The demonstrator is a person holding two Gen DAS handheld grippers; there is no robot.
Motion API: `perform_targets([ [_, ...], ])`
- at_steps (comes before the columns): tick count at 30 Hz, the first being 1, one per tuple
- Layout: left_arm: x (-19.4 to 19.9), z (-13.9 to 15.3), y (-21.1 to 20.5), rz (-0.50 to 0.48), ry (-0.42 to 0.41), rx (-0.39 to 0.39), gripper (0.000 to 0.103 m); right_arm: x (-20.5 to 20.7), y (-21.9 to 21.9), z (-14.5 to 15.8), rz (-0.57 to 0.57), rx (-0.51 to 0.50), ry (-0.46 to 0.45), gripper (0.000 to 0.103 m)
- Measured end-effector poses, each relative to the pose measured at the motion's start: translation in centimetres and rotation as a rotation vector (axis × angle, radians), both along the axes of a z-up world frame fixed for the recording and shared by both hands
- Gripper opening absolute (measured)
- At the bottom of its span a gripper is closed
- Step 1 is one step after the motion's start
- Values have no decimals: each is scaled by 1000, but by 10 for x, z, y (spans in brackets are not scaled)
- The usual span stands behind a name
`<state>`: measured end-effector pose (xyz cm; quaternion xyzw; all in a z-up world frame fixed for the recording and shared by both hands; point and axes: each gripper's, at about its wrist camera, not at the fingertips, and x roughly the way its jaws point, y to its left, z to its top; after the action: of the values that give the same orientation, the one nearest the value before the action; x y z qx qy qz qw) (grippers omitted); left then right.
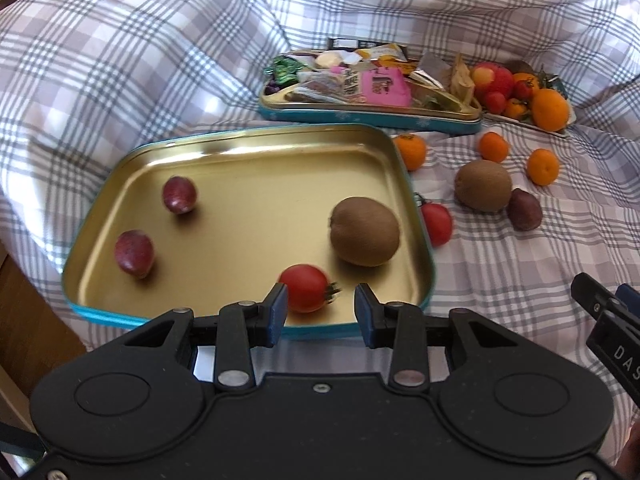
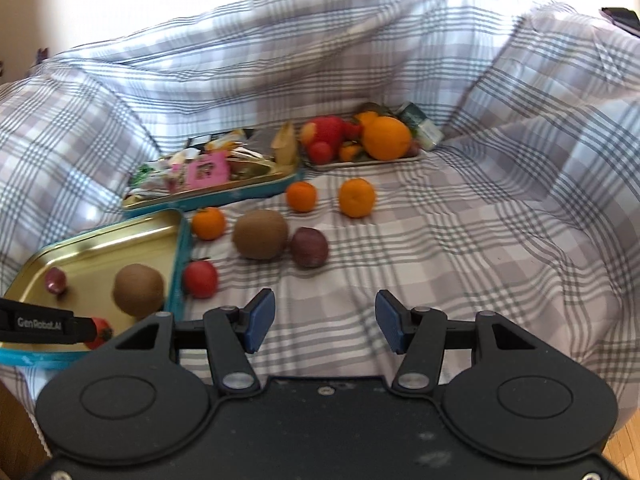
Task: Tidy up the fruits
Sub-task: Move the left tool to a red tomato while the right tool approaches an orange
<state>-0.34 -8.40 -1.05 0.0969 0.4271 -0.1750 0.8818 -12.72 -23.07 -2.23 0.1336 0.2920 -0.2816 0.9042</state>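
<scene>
A gold tin tray [image 1: 248, 168] with a teal rim lies on the checked bedcover. In it are two purple-red fruits [image 1: 179, 195], a kiwi [image 1: 365, 231] and a red tomato [image 1: 305, 288]. My left gripper [image 1: 320, 312] is open just above the tray's near edge, the tomato lying free between its fingers. Loose on the cover right of the tray are a tomato [image 2: 200, 279], a kiwi [image 2: 260, 240], a purple fruit [image 2: 309, 247] and three small oranges [image 2: 357, 197]. My right gripper [image 2: 325, 322] is open and empty over the cover, near these fruits.
A second teal tin [image 1: 372, 118] full of wrapped snacks sits behind the tray. A white plate [image 2: 360, 162] with an orange, red fruits and more stands at the back right. Bedcover folds rise on all sides. A wooden floor shows at left.
</scene>
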Motion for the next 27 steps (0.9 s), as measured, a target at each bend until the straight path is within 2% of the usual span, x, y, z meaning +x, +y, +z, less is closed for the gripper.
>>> perform_targets([
  [11,5,-2,-37,-71,-8,-30,46,3,-20,-12,-84,17,3,58],
  [16,13,-5,-55,-87,-15,-29,46,9,-22,-18,-73,36,15,58],
  [27,30,-9,-86,-124,-26,-25,46,12,-41,-34,-102,190,33,58],
])
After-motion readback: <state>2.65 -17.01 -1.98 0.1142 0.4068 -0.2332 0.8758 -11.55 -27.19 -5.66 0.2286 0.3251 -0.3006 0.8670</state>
